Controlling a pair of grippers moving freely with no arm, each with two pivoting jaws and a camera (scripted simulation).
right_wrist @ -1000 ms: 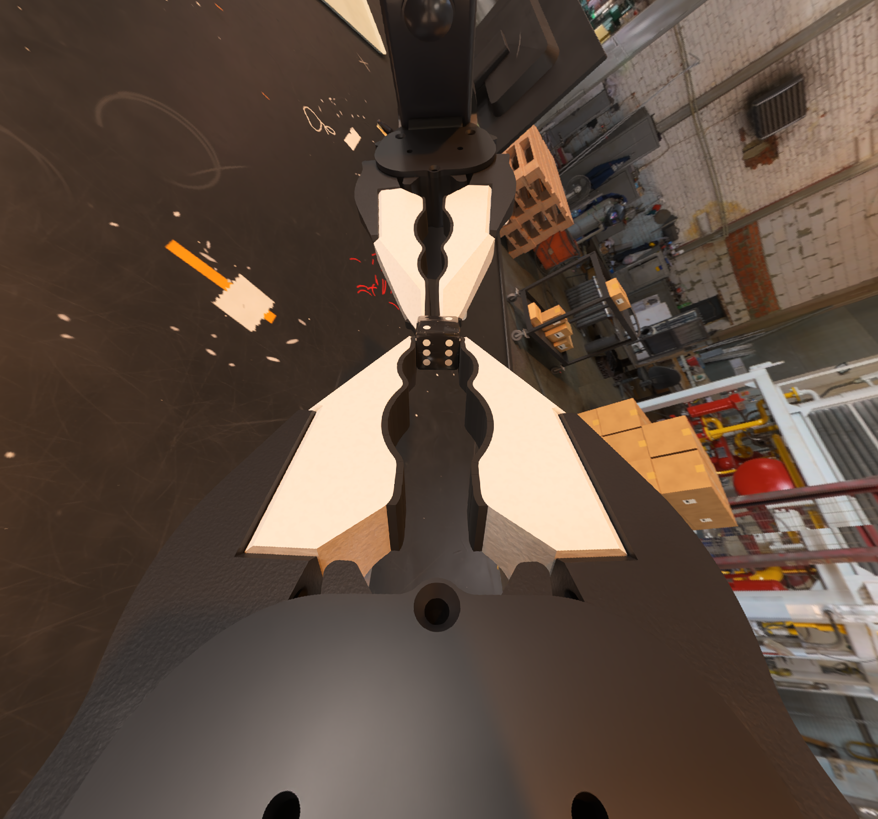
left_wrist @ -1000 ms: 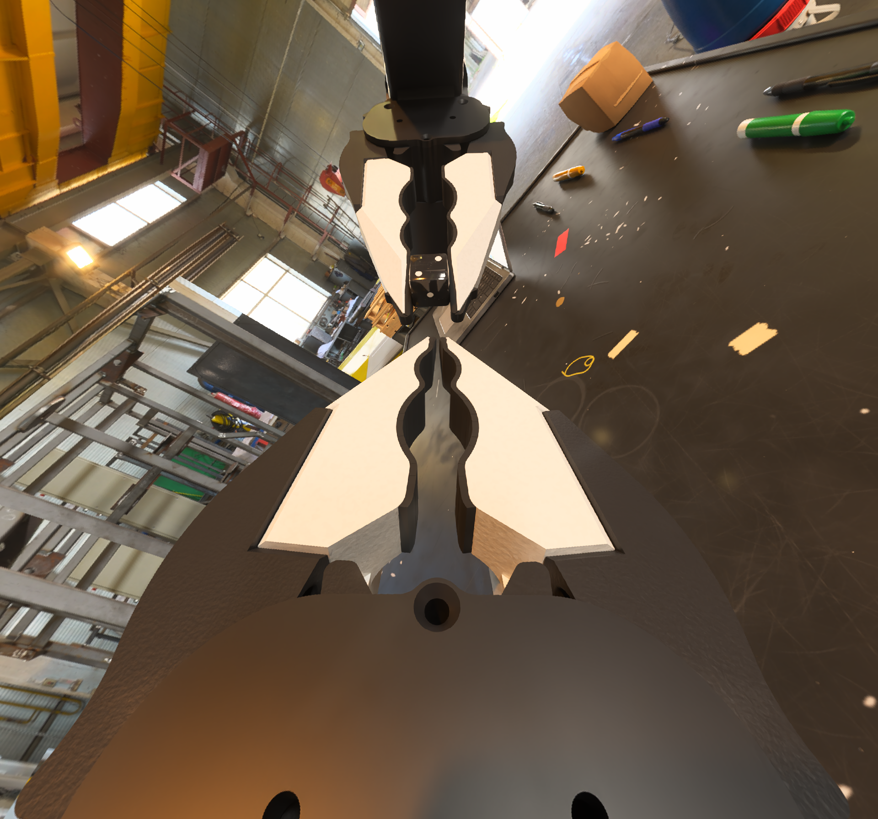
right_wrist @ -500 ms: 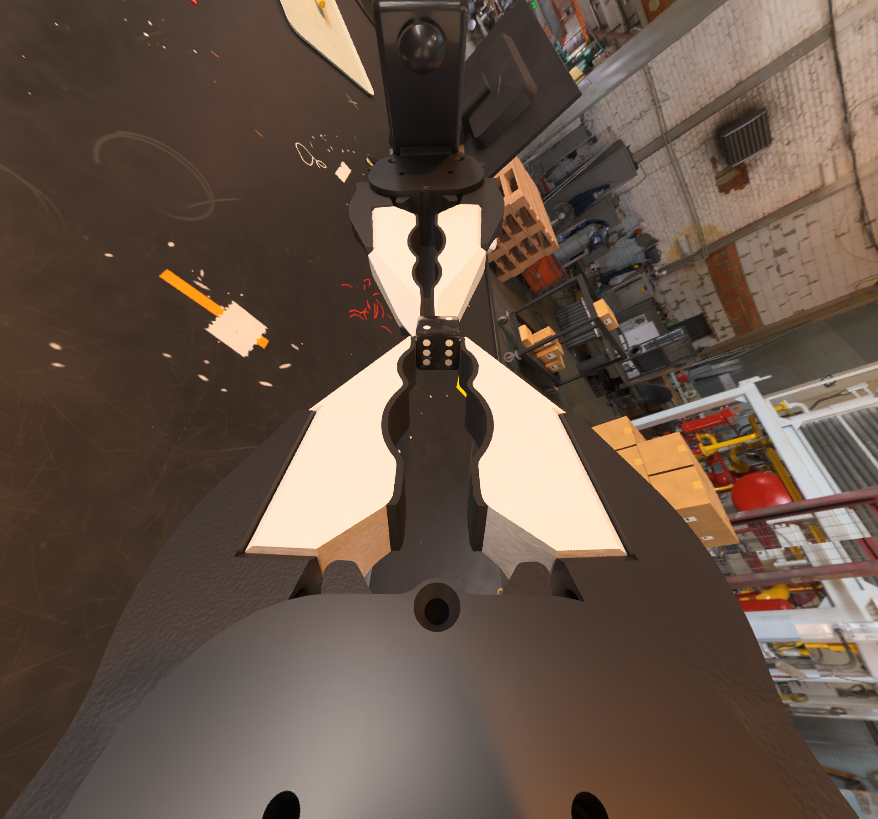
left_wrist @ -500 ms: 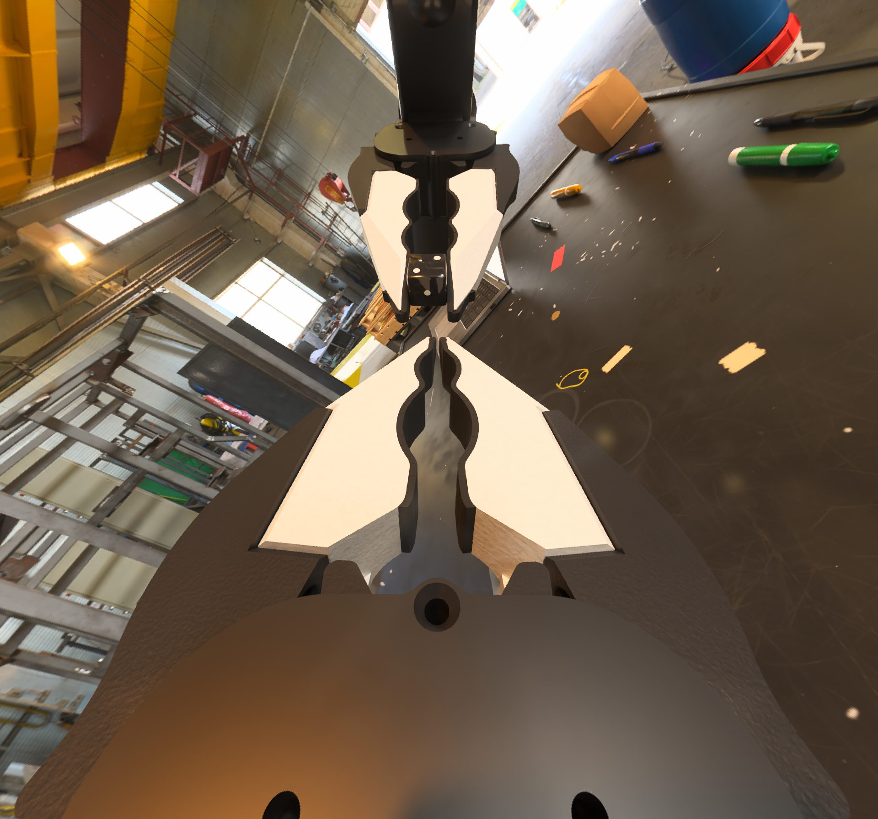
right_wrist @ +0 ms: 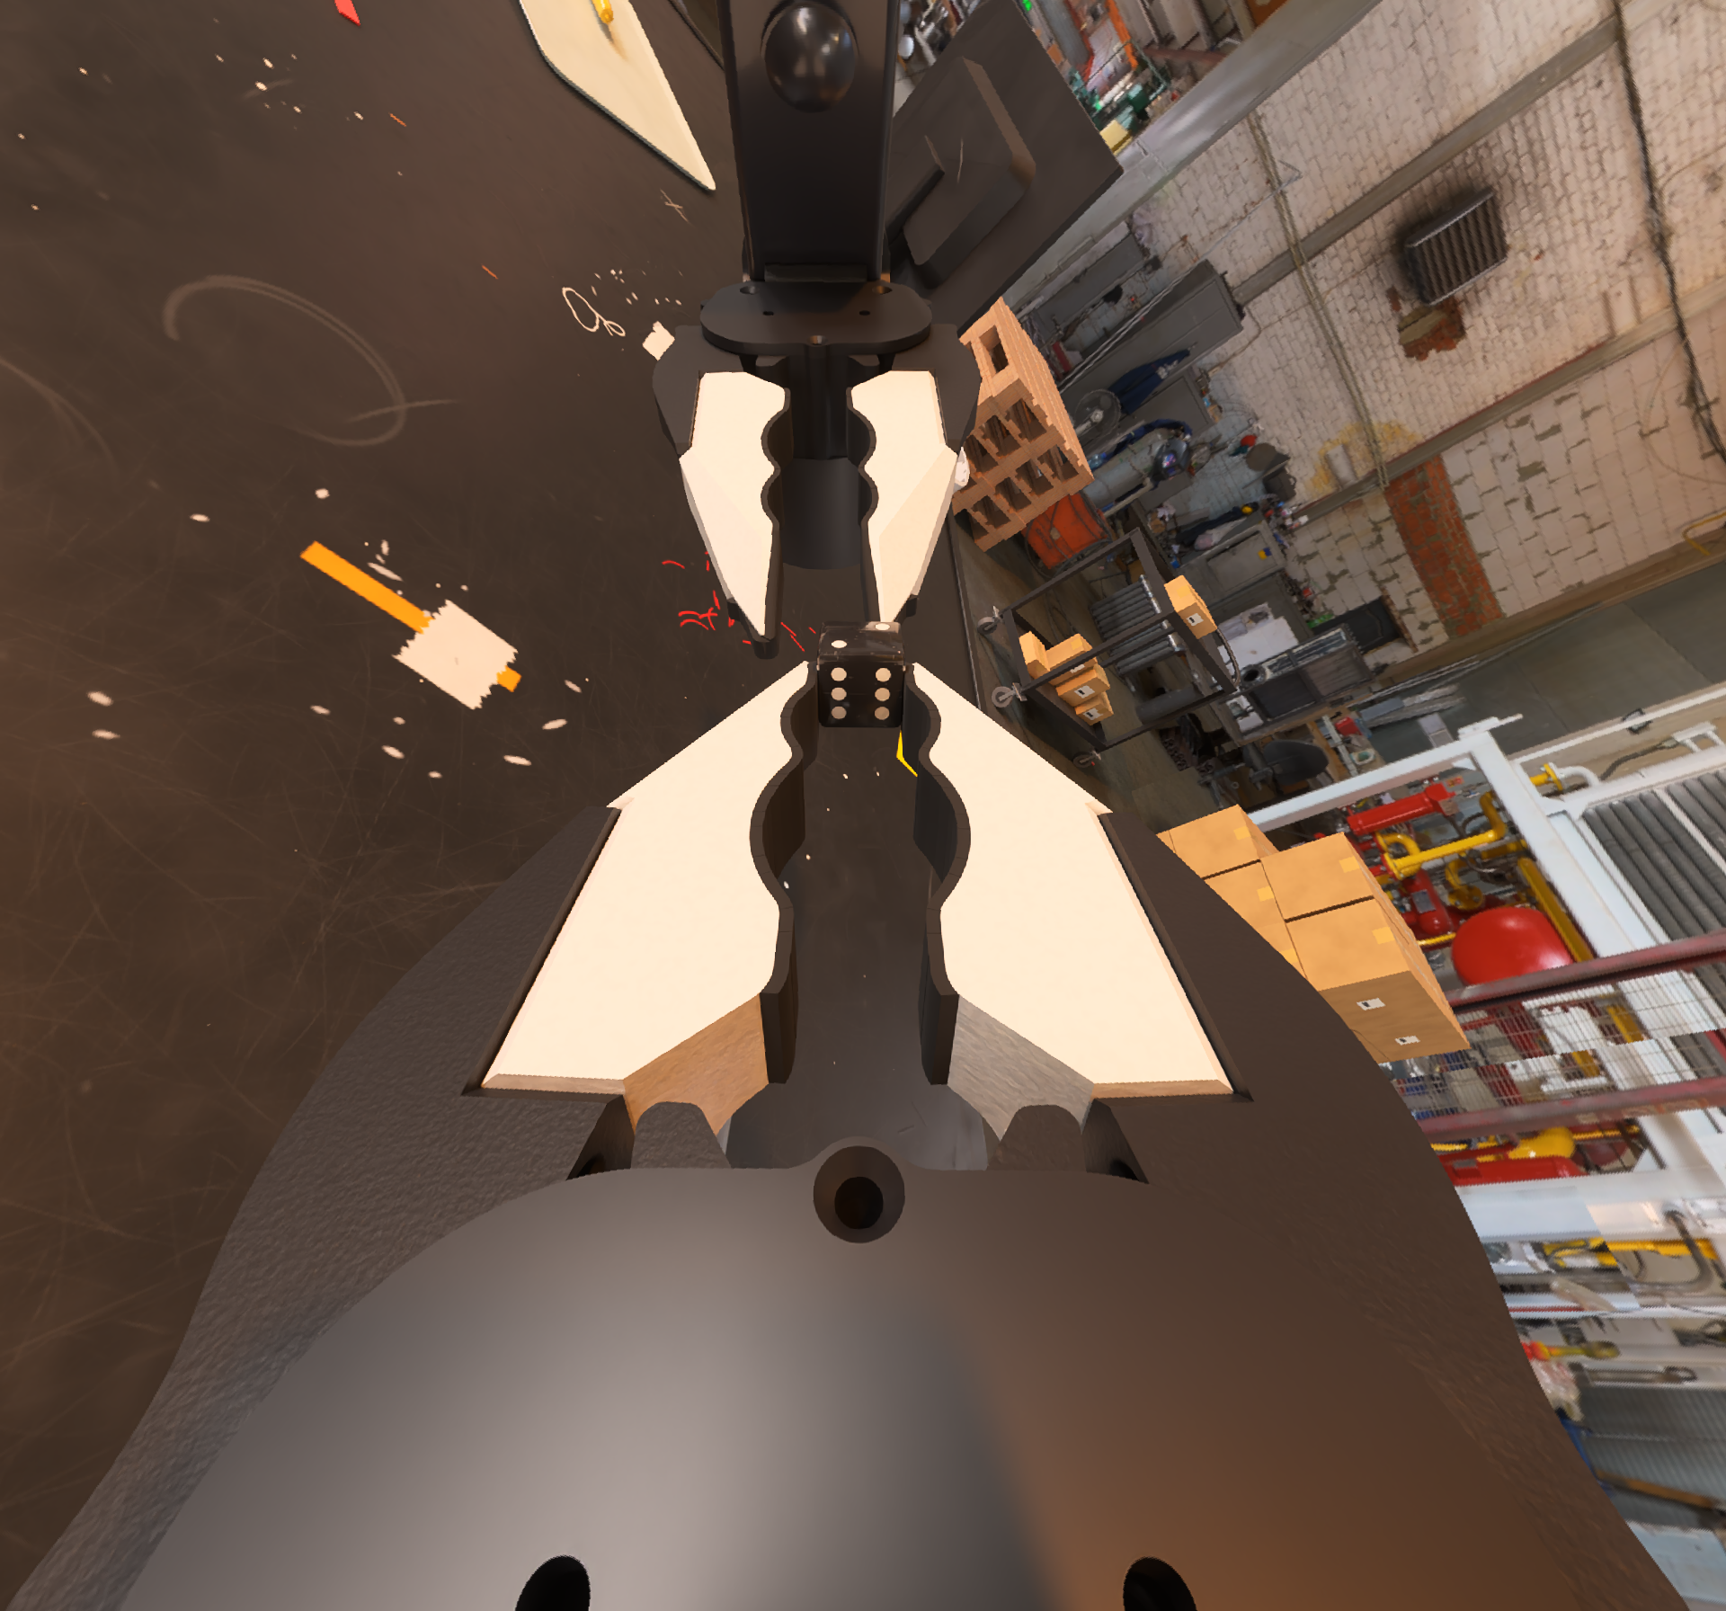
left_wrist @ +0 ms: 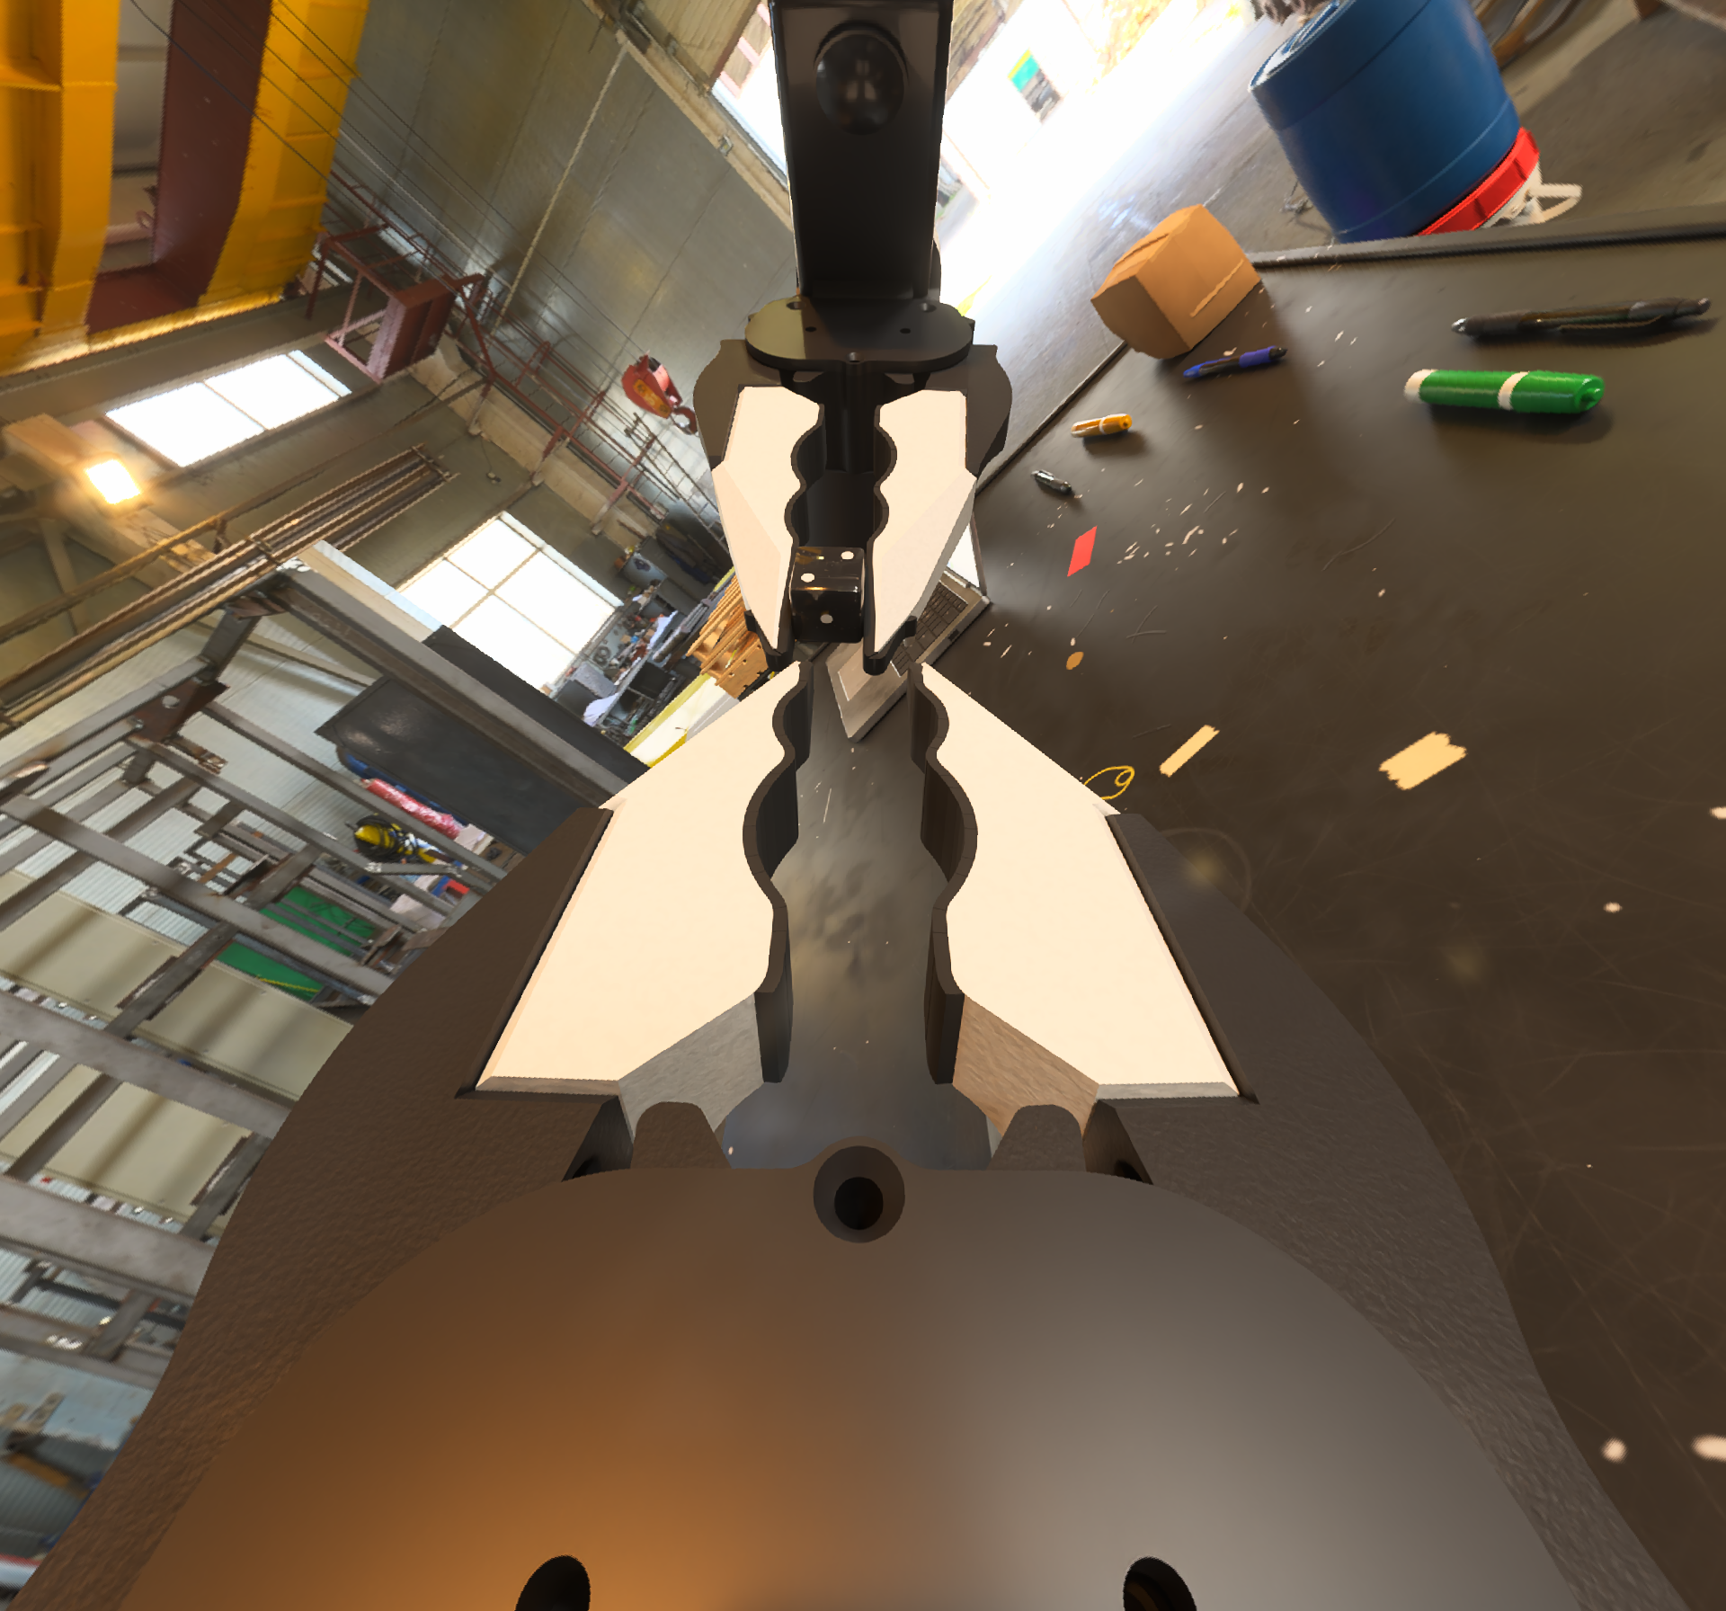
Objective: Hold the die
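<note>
The die (right_wrist: 859, 693) is black with white pips and sits pinched between the fingertips of my right gripper (right_wrist: 859, 674), which is shut on it. In the left wrist view the same die (left_wrist: 827, 597) shows held in the right gripper (left_wrist: 827, 655), which faces me tip to tip. My left gripper (left_wrist: 857, 674) is open and empty, its tips just short of the die. It also shows in the right wrist view (right_wrist: 831, 629), open, just beyond the die. Both grippers hang in the air beside the dark table (left_wrist: 1401, 912).
On the table lie a green marker (left_wrist: 1504, 389), a black pen (left_wrist: 1578, 316), a blue pen (left_wrist: 1233, 361) and a cardboard box (left_wrist: 1177, 277). A blue barrel (left_wrist: 1382, 81) stands past the edge. A beige mat (right_wrist: 598, 72) and taped scraps (right_wrist: 448, 651) show in the right wrist view.
My left gripper has opened; it was shut before. The two grippers have drawn slightly apart. The right gripper still holds the die.
</note>
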